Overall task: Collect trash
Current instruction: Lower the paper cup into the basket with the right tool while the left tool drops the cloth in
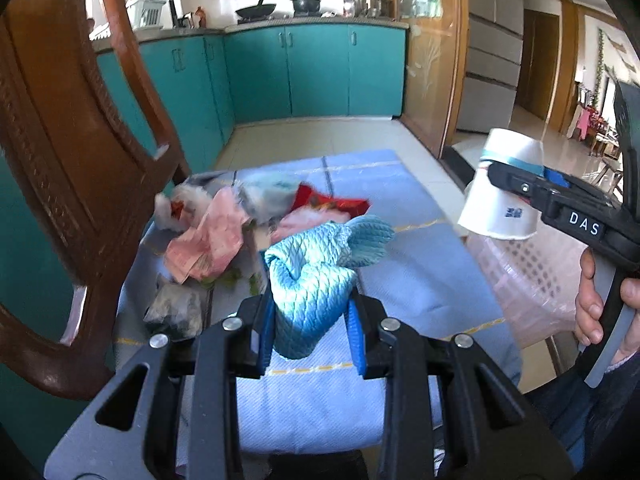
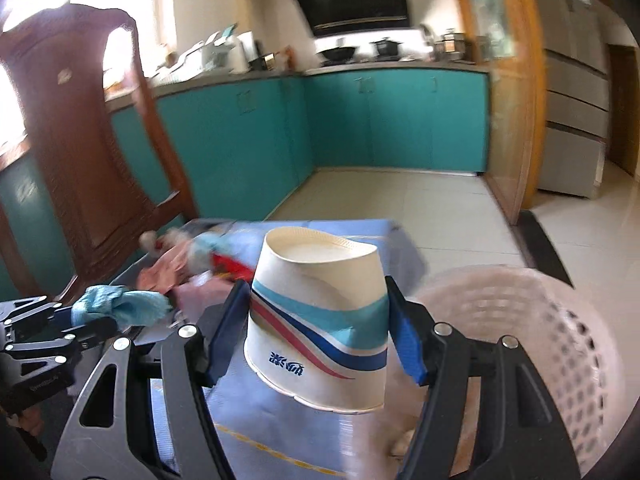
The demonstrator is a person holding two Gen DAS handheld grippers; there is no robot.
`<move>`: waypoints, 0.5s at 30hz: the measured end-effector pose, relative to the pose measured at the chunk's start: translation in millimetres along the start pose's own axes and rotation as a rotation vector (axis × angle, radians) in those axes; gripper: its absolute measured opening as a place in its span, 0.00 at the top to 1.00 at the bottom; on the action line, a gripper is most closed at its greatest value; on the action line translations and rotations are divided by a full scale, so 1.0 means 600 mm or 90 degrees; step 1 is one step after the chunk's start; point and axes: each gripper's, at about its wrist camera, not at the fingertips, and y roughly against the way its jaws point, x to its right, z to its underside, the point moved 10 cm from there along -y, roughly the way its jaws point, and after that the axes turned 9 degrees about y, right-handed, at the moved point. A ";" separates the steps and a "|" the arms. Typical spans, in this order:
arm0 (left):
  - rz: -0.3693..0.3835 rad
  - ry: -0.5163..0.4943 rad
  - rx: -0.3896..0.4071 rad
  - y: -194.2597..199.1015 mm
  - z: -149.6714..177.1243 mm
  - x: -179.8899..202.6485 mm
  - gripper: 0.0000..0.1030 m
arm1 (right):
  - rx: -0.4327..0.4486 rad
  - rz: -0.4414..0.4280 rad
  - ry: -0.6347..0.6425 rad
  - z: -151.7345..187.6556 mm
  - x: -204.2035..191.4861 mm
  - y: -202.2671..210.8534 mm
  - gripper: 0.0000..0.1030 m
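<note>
My left gripper [image 1: 310, 324] is shut on a crumpled light-blue cloth [image 1: 316, 276], lifted above the blue-clothed table [image 1: 420, 280]. In the right wrist view the same cloth [image 2: 120, 304] and left gripper [image 2: 86, 322] show at the lower left. My right gripper [image 2: 318, 334] is shut on an upside-down white paper cup [image 2: 320, 320] with teal, blue and red stripes, held above the table beside the pink basket [image 2: 520, 344]. The left wrist view shows that cup [image 1: 500, 196] and right gripper [image 1: 516, 178] at the right, with a hand on the handle.
A pile of trash [image 1: 224, 224] lies at the table's far left: pink paper, a red wrapper, white wads, a grey crumpled bag. A carved wooden chair [image 1: 72, 160] stands close on the left. The pink basket [image 1: 532, 280] sits off the table's right edge. Teal cabinets [image 1: 304, 72] stand behind.
</note>
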 end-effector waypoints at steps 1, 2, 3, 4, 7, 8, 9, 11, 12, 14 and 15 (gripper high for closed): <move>0.006 -0.001 0.004 0.003 -0.004 0.008 0.70 | 0.006 0.022 -0.019 0.002 0.025 0.012 0.36; 0.018 -0.003 0.009 0.004 -0.010 0.020 0.70 | 0.011 0.048 -0.037 0.006 0.050 0.023 0.36; 0.029 -0.006 0.012 0.005 -0.014 0.033 0.70 | 0.013 0.066 -0.048 0.009 0.066 0.030 0.36; 0.043 -0.010 0.013 0.003 -0.019 0.050 0.70 | 0.016 0.091 -0.068 0.014 0.092 0.043 0.36; 0.079 -0.021 0.013 -0.003 -0.027 0.092 0.70 | 0.017 0.150 -0.118 0.033 0.154 0.074 0.36; 0.095 -0.028 0.015 -0.006 -0.030 0.112 0.70 | 0.018 0.171 -0.132 0.040 0.174 0.084 0.36; 0.105 -0.035 0.015 -0.009 -0.031 0.129 0.70 | 0.017 0.185 -0.140 0.045 0.185 0.090 0.36; 0.133 -0.042 0.006 -0.016 -0.032 0.166 0.70 | 0.010 0.222 -0.158 0.061 0.216 0.102 0.36; 0.147 -0.045 0.002 -0.019 -0.032 0.182 0.70 | 0.009 0.232 -0.167 0.068 0.227 0.107 0.36; 0.180 -0.061 -0.010 -0.030 -0.029 0.225 0.70 | 0.010 0.239 -0.194 0.077 0.249 0.114 0.36; 0.191 -0.068 -0.016 -0.036 -0.025 0.243 0.70 | 0.012 0.241 -0.205 0.081 0.256 0.117 0.36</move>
